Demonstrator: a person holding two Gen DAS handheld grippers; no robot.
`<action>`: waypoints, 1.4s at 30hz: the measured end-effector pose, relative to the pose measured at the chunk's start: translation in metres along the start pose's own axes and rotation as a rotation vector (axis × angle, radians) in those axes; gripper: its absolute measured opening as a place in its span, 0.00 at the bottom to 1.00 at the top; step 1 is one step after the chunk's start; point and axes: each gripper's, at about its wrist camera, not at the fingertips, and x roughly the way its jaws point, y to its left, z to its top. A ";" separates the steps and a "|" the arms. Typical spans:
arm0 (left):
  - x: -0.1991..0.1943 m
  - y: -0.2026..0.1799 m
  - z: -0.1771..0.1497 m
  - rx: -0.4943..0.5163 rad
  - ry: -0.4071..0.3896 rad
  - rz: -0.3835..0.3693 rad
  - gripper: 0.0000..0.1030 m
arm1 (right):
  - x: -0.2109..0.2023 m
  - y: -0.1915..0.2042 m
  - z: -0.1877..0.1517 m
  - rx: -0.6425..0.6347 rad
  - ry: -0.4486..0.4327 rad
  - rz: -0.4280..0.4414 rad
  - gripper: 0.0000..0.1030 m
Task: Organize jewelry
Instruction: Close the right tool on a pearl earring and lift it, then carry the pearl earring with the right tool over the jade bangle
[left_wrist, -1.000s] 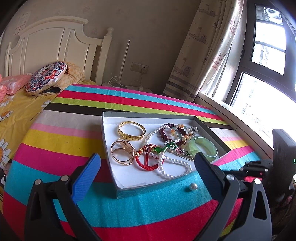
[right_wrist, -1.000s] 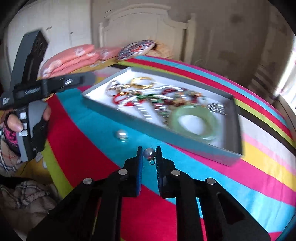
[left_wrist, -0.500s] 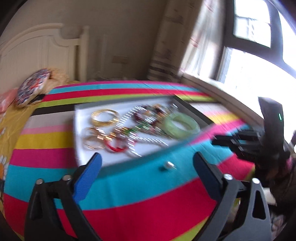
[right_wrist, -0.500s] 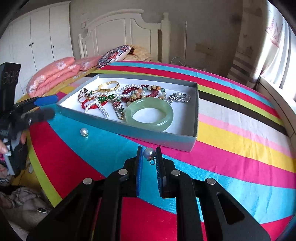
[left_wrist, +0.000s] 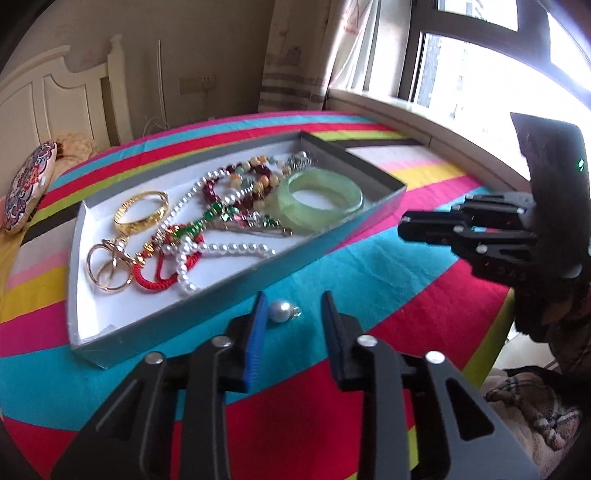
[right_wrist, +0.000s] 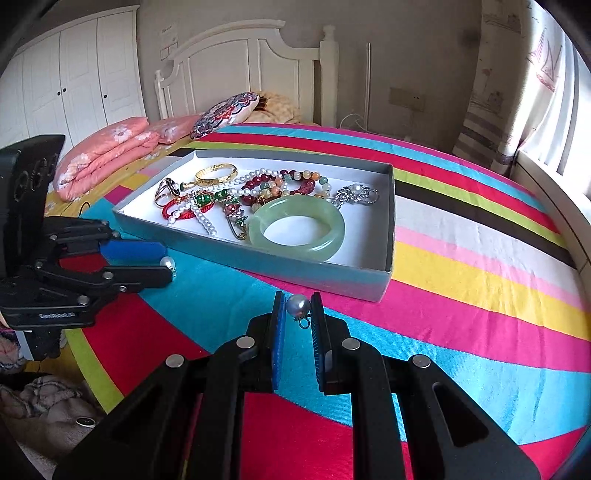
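A grey tray on the striped cloth holds a jade bangle, a gold bangle, pearl strands and bead bracelets. A loose pearl pendant lies on the turquoise stripe just in front of the tray. My left gripper straddles it, jaws closing; the pearl sits by the blue left pad, and a gap remains on the other side. My right gripper is shut on a second pearl pendant, held above the cloth near the tray's front corner.
The round table's edge drops off at the near left, with bedding and clothes below. A bed with pink pillows stands behind, and a window sill runs along the right. A person's hand holds the right gripper.
The left gripper swung toward the loose pearl and lowered over it, and its wide jaws narrowed around it. The right gripper kept its pearl and has stayed still over the last half second.
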 end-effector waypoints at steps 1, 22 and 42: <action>0.002 -0.002 -0.001 0.010 0.009 0.001 0.16 | 0.000 0.000 0.000 0.000 0.000 0.001 0.14; -0.025 -0.002 0.018 0.020 -0.086 -0.025 0.15 | -0.008 0.003 0.008 0.009 -0.035 0.023 0.14; 0.019 0.007 0.096 -0.084 -0.036 -0.143 0.15 | 0.019 0.013 0.042 -0.078 -0.033 -0.015 0.14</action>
